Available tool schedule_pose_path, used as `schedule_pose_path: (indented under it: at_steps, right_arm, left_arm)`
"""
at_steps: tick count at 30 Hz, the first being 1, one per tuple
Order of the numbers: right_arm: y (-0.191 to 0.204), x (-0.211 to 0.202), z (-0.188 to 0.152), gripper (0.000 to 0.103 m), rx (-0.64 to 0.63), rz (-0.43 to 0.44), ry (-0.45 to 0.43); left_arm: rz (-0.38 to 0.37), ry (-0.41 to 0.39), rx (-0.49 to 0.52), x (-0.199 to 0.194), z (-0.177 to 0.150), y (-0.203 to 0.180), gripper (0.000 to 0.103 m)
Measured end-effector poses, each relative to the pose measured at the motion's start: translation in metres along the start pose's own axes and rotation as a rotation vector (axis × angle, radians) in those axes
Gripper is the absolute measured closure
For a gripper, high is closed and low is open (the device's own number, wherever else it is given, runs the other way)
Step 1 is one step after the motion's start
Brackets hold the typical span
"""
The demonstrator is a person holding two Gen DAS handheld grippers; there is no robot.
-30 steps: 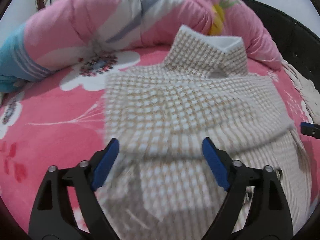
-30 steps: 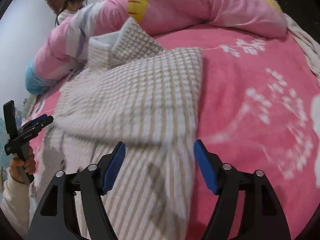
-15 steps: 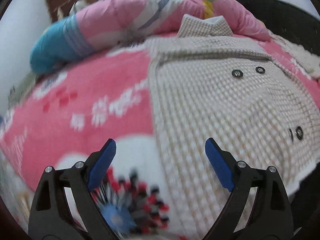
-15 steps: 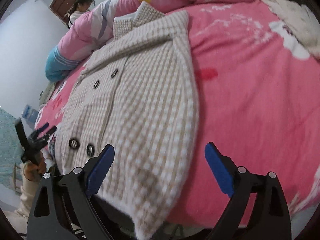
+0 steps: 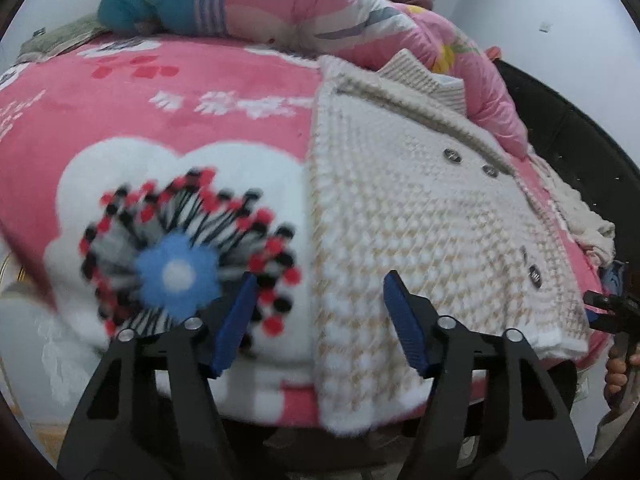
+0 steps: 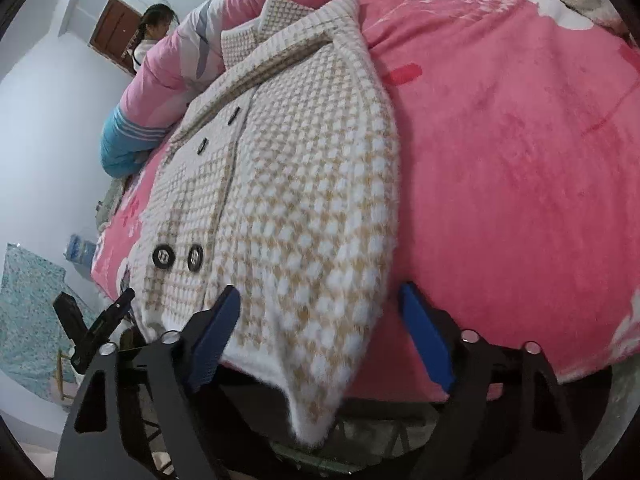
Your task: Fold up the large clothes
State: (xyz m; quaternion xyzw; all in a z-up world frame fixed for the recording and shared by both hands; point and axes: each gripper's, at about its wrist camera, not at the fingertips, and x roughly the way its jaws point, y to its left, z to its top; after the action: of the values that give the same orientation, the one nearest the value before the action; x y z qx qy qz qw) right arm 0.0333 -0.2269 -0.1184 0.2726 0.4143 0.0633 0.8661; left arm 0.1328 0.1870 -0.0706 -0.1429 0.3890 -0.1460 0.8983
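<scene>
A beige and white houndstooth coat [image 5: 420,216] lies flat, buttons up, on the pink flowered blanket [image 5: 200,92], its hem hanging over the bed's near edge. My left gripper [image 5: 316,320] sits at the hem's left corner. Its jaws are closing, with the coat's left edge between the blue pads and neither pad pressing on it. In the right wrist view the coat [image 6: 304,184] reaches down to my right gripper [image 6: 320,336]. Those jaws are closing too, astride the hem's right corner and clear of the cloth. Each view shows the other gripper [image 5: 612,308] [image 6: 92,328] at its side.
A rolled pink and blue quilt [image 5: 280,12] lies along the far side of the bed behind the collar. A cream knit garment [image 5: 580,216] and a dark bed frame [image 5: 580,128] are at the right. A person [image 6: 156,28] stands by a brown door far back.
Both grippers have drawn back from over the coat's middle to its near hem at the bed's edge. Their jaws have narrowed. The coat now lies spread with its buttons showing.
</scene>
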Motion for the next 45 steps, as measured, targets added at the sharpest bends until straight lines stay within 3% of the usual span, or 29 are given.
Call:
schedule_pose_path:
  at_steps: [2,4,8,14,17,24,27,32,38,40,42,45]
  right_arm:
    - [-0.005,0.009,0.008,0.039,0.025,0.012,0.003]
    - [-0.012,0.015,0.012,0.042,0.062,0.026,-0.001]
    - [-0.013,0.009,0.003,0.051,0.100,0.051,-0.016]
    - [-0.023,0.006,-0.039,0.060,0.195,0.162,0.064]
    - [-0.027,0.015,-0.051,0.070,0.207,0.153,0.091]
    - [-0.027,0.025,-0.045,0.074,0.227,0.169,0.043]
    - [-0.022,0.018,-0.052,0.083,0.210,0.187,0.033]
    - [-0.020,0.007,-0.054,0.083,0.207,0.244,-0.010]
    - [-0.024,0.032,-0.051,0.085,0.244,0.239,0.008]
    - [-0.019,0.029,-0.051,0.089,0.226,0.225,0.001]
    - [-0.008,0.018,-0.048,0.094,0.176,0.218,-0.024]
    - [0.018,-0.016,-0.037,0.095,0.058,0.213,-0.111]
  left_arm:
    - [-0.028,-0.013,-0.004,0.007,0.011,0.000,0.047]
    - [-0.041,-0.011,-0.050,0.019,0.022,0.004,0.057]
    - [-0.128,0.009,-0.109,0.031,0.030,0.002,0.058]
    - [-0.200,0.072,-0.153,0.022,0.005,0.000,0.058]
    - [-0.234,0.091,-0.175,0.014,-0.010,0.004,0.058]
    - [-0.277,0.116,-0.235,0.015,-0.031,0.008,0.058]
    - [-0.283,0.145,-0.243,0.018,-0.039,0.008,0.058]
    - [-0.303,0.151,-0.269,0.018,-0.049,0.009,0.058]
    - [-0.267,0.141,-0.279,0.019,-0.049,0.006,0.058]
    - [-0.222,0.134,-0.252,0.016,-0.048,-0.001,0.064]
    - [-0.189,0.111,-0.198,0.007,-0.045,-0.011,0.087]
    - [-0.168,0.051,-0.148,-0.015,-0.037,-0.021,0.092]
